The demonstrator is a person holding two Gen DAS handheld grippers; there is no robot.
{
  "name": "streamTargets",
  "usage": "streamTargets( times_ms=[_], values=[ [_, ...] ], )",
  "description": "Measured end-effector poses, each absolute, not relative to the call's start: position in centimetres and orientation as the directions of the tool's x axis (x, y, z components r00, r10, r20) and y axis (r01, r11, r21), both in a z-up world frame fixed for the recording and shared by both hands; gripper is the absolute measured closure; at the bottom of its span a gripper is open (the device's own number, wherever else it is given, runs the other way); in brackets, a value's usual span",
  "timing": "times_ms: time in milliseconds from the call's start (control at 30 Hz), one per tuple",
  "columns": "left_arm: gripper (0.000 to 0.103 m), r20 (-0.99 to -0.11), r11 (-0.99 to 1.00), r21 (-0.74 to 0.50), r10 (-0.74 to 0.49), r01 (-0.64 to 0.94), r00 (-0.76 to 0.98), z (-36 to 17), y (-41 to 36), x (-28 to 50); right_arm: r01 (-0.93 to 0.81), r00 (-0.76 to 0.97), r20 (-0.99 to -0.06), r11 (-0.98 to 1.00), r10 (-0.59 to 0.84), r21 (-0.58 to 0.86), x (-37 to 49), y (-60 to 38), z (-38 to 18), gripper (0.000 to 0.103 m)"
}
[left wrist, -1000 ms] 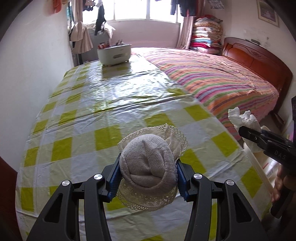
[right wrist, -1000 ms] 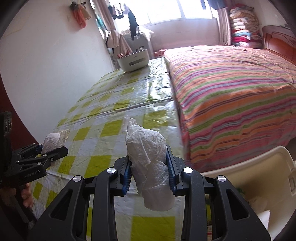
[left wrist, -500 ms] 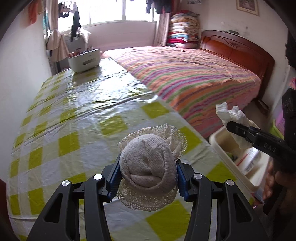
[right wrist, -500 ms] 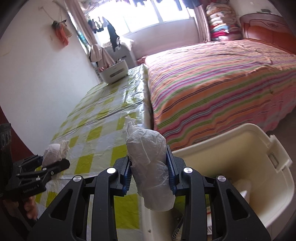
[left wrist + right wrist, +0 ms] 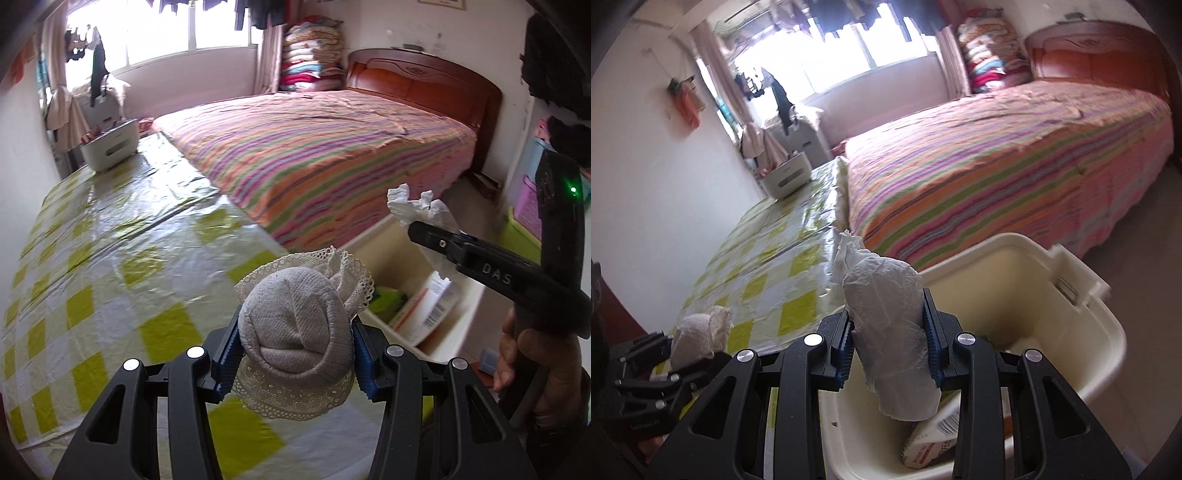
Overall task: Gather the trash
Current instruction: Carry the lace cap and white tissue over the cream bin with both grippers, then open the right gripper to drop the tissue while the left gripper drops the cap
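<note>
Compared with a second ago, both views have swung from the checked table toward the cream bin (image 5: 1082, 332) on the floor, which now fills the right wrist view from 3 to 6 o'clock. The right gripper (image 5: 888, 334) is closed on a crumpled white tissue (image 5: 890, 332), and this now hangs over the open bin instead of over the table (image 5: 764, 258), so I judge the drop is very near and only the opening of the jaws is missing. The left gripper (image 5: 293, 350) is closed on a rolled grey sock with a lace edge (image 5: 295, 332); it is above the table corner, with the bin at about 2 o'clock, so it has a little more way to go. In the bin I see a carton (image 5: 931, 439) and something green, not clear. A white basket (image 5: 109, 149) stands at the far end of the table, at 11 o'clock, well apart. The striped bed (image 5: 332, 155) is beside the table. Nothing blocks the bin, but the two tools are near each other and could touch.
</note>
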State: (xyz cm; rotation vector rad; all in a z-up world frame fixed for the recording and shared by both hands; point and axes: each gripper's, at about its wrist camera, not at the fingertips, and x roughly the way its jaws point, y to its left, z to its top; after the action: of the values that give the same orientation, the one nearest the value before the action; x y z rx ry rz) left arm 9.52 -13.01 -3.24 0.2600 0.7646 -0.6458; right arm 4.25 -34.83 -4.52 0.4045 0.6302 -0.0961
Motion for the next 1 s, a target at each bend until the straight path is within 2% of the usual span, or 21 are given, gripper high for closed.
streamTargets(
  times_ms=[1000],
  values=[
    [0.054,-0.764,0.703,-0.035,-0.477,0.71,0.435,-5.3,-21.6,7.8,0.345,0.824,-0.561,0.853,-0.076,0.391,0.6,-40.3,-5.5,0.072]
  ],
)
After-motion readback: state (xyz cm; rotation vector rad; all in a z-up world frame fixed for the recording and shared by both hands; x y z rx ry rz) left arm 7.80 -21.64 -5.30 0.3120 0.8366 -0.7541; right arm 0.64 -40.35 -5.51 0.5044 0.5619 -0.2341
